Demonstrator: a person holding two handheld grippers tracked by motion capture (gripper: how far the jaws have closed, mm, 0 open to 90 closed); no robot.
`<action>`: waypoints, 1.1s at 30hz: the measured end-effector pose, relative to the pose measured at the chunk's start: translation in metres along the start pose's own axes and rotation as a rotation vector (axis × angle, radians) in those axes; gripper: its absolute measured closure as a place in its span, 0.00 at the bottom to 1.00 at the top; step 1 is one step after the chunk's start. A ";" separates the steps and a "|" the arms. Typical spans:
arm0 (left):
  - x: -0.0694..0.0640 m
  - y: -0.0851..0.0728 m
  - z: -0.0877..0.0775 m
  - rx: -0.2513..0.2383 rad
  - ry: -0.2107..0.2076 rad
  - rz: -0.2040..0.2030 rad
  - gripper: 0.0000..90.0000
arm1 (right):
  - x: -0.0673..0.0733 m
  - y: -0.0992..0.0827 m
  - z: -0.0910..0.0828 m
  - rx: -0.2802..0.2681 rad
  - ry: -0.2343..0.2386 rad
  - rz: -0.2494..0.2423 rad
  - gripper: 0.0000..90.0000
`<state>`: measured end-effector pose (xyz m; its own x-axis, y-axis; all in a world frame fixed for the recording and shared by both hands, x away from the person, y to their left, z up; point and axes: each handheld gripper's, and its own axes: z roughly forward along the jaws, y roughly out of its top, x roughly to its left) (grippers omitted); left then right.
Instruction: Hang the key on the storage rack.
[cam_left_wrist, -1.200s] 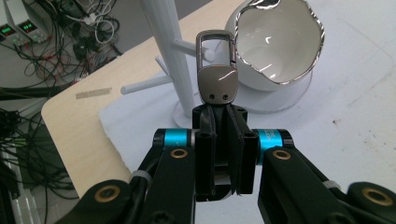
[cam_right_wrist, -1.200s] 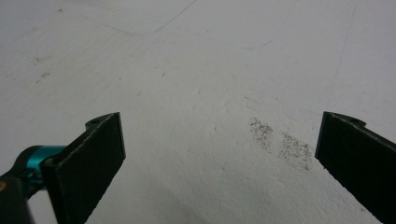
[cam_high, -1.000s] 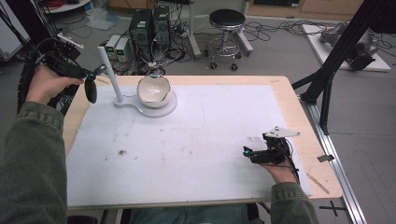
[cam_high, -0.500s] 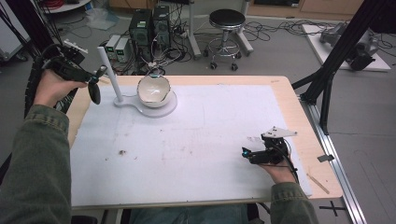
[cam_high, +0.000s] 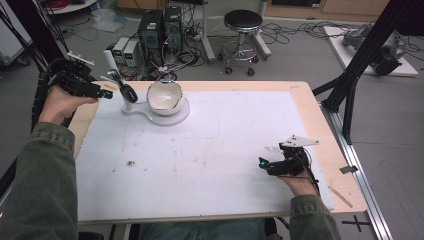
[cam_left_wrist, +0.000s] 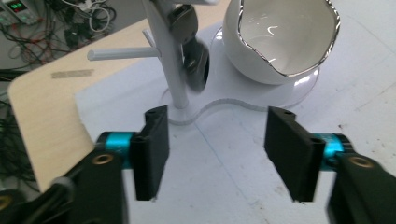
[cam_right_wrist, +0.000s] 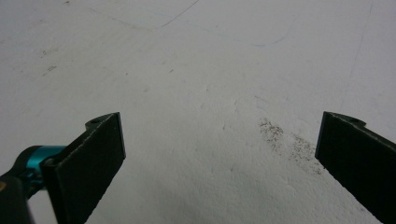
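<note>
Your left tongs (cam_left_wrist: 212, 156), released and empty, sit just short of the stand (cam_left_wrist: 170, 70); its spoon (cam_left_wrist: 194, 60) hangs upright, dead ahead. Your right tongs (cam_right_wrist: 219, 163), also released, rest far from the stand.

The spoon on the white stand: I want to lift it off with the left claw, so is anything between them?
Nothing visible does. The left claw is open, facing the spoon hanging on the white stand; bare mat lies between. The bowl sits beside the stand, not in the path.

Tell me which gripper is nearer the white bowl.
The left gripper: it is raised beside the stand next to the white bowl; the right gripper rests far across the table.
</note>
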<state>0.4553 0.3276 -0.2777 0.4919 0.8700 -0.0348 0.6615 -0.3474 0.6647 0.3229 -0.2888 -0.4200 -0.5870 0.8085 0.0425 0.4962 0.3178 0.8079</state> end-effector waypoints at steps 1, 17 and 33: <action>-0.001 -0.002 0.001 0.004 0.004 0.000 0.27 | 0.000 0.000 0.000 -0.001 0.000 0.001 0.01; -0.027 -0.033 0.017 -0.038 -0.016 0.006 0.02 | -0.001 0.001 0.000 -0.009 0.003 -0.003 0.01; -0.065 -0.065 0.017 -0.055 0.015 0.014 0.02 | -0.002 0.001 -0.004 -0.028 0.011 0.004 0.01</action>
<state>0.3900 0.2876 -0.3311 0.4924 0.8703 -0.0144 0.6220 -0.3402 0.7053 0.3223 -0.2920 -0.4166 -0.5921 0.8041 0.0527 0.4806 0.2999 0.8241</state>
